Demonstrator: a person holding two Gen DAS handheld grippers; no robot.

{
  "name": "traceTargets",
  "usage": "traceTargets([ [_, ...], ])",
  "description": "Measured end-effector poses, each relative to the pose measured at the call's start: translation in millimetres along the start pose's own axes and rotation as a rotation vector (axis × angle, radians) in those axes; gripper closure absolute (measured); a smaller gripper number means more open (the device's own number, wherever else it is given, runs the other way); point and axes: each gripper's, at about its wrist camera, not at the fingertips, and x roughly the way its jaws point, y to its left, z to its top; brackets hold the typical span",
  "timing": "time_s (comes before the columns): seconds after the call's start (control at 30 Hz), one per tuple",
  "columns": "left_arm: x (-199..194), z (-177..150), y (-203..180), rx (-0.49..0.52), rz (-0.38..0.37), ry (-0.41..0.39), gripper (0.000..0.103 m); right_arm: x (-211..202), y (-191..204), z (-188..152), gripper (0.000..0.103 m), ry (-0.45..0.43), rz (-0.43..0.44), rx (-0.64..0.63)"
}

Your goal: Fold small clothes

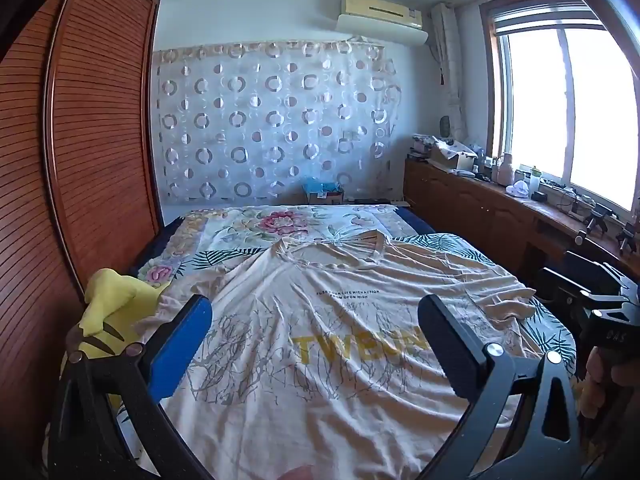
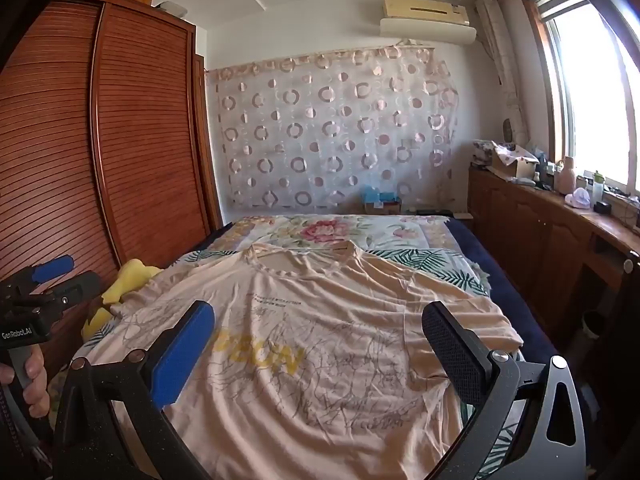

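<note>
Garment: a pale peach cotton T-shirt [image 1: 320, 320] with yellow lettering and a grey branch print is seen spread flat, front up, on the bed, its neckline towards the far wall and its hem nearest the cameras.
Bed: a floral and leaf-patterned bedspread [image 1: 280, 224] is covered by the shirt over most of its near half.
Left gripper: the left gripper [image 1: 316, 340] is held above the lower part of the shirt with its fingers spread wide; nothing is gripped between them.
Right gripper: the right gripper [image 2: 320, 344] is likewise held over the shirt, fingers wide apart, with nothing held.
Beside the shirt: a yellow crumpled cloth [image 1: 116, 292] is lying at the left edge of the bed, touching the shirt's left sleeve.
Surroundings: a brown louvred wooden wardrobe [image 2: 120, 140] is seen along the left of the bed, and a long wooden sideboard [image 2: 560, 220] under the window on the right.
</note>
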Motion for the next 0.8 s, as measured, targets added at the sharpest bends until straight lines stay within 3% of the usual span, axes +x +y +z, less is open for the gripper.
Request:
traceTargets([
  [0.8, -5.1, 1.1, 7.7, -0.029, 0.010, -0.031, 0.000, -2.8, 2.1, 0.9, 0.000, -0.006, 0.005, 0.003],
])
